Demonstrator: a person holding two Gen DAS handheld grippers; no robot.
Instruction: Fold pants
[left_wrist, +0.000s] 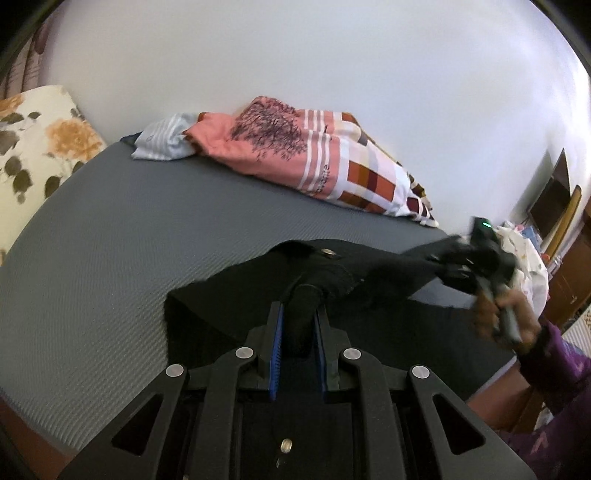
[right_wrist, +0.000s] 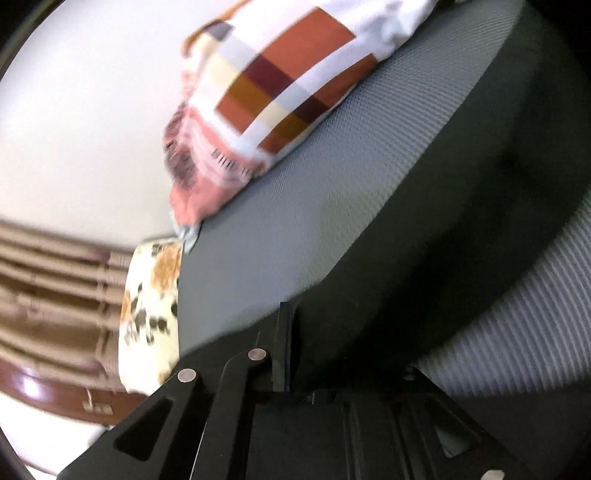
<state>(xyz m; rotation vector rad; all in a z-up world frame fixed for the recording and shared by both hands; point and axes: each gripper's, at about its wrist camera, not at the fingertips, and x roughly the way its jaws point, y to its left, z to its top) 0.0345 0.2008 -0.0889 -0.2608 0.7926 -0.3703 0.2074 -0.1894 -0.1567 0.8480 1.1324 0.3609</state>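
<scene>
Black pants (left_wrist: 373, 266) lie on a grey textured bed surface (left_wrist: 147, 229), the waistband with its metal button turned up. My left gripper (left_wrist: 300, 308) is shut on a bunched fold of the waistband between its blue pads. In the left wrist view my right gripper (left_wrist: 458, 266), blurred and held by a hand, meets the pants' right edge near the bed's side. The right wrist view is tilted and blurred. In it the black pants (right_wrist: 424, 221) drape over my right gripper (right_wrist: 295, 317), one finger (right_wrist: 285, 332) shows and the other is hidden under the cloth.
A pink and patchwork quilt (left_wrist: 325, 162) (right_wrist: 280, 85) lies at the back by the wall, with a striped cloth (left_wrist: 162, 142) beside it. A floral pillow (left_wrist: 37, 140) (right_wrist: 151, 314) sits at the bed's far left. Wooden furniture (left_wrist: 550, 206) stands off to the right.
</scene>
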